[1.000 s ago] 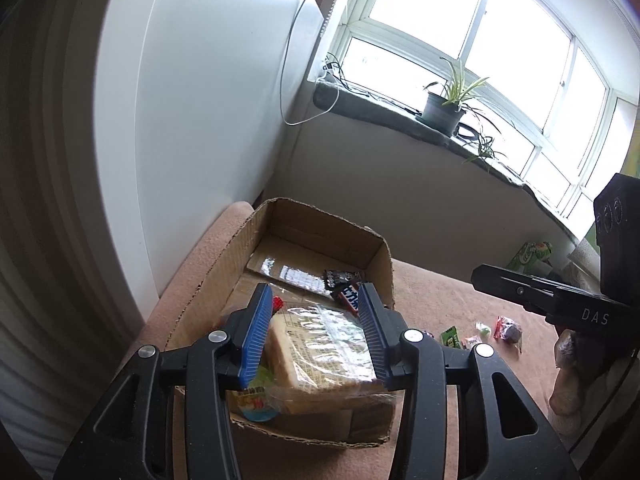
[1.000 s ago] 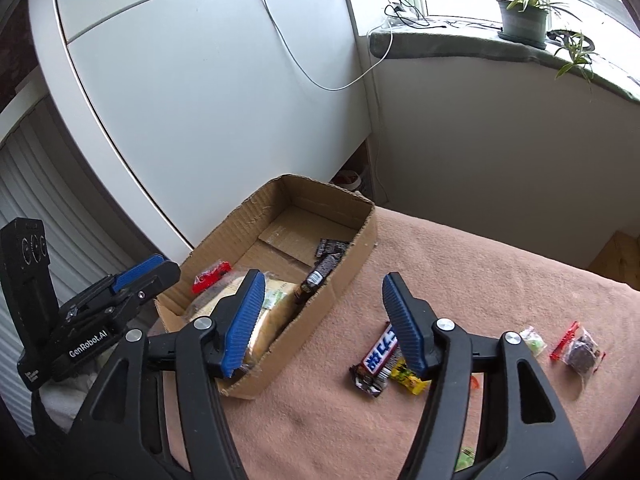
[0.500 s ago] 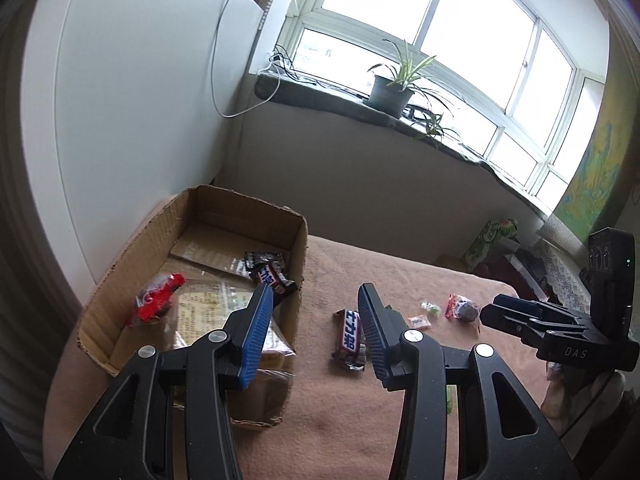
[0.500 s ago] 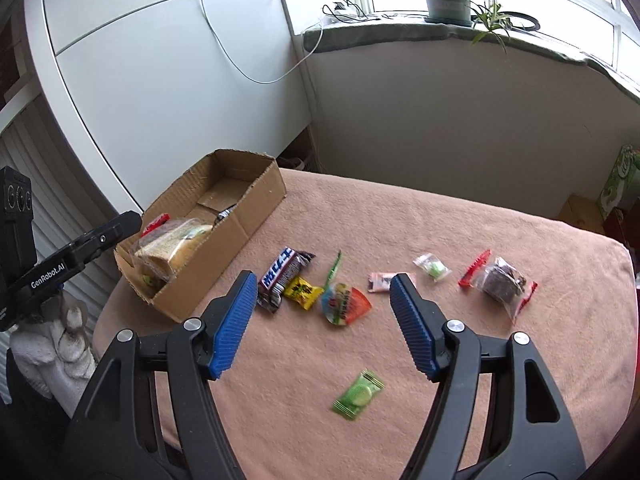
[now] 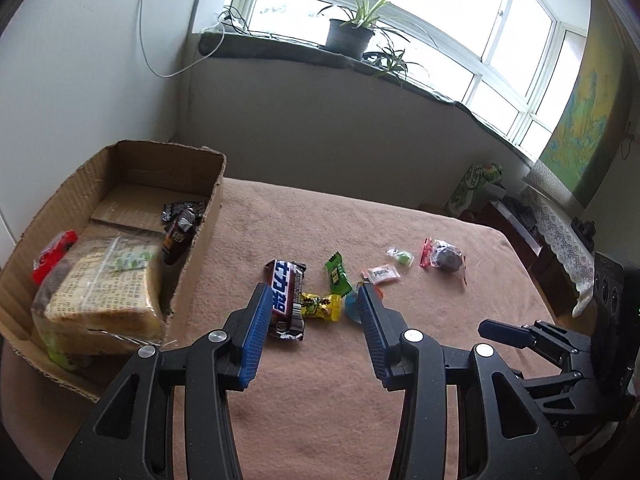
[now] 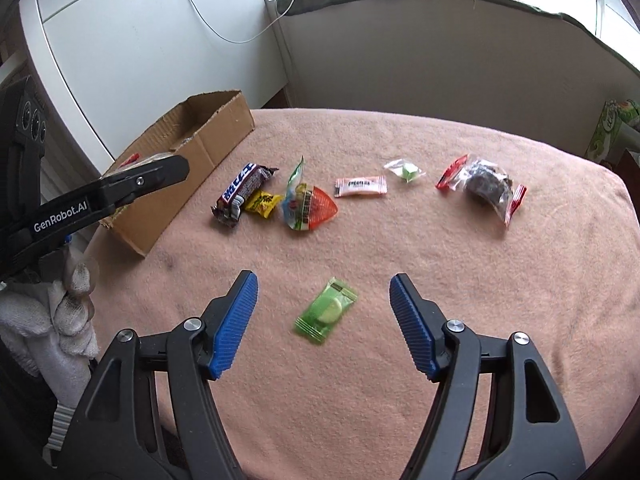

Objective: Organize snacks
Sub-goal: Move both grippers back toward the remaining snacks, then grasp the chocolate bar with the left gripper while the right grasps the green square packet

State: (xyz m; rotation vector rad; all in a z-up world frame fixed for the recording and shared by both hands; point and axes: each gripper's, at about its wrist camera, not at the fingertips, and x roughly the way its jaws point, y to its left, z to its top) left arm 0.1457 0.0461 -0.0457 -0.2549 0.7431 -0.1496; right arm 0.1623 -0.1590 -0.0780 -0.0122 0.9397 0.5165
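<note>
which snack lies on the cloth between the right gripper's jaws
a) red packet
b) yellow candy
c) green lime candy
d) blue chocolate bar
c: in the right wrist view the green lime candy lies flat between the open jaws of the right gripper, untouched.

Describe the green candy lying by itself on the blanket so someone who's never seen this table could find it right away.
Start at the cardboard box on the pink blanket and follow the row of snacks running away from it. The green candy lies apart from that row, on the near side, in front of the open right claw. It is a see-through green wrapper with a round lime-coloured sweet inside, touching nothing else.
</note>
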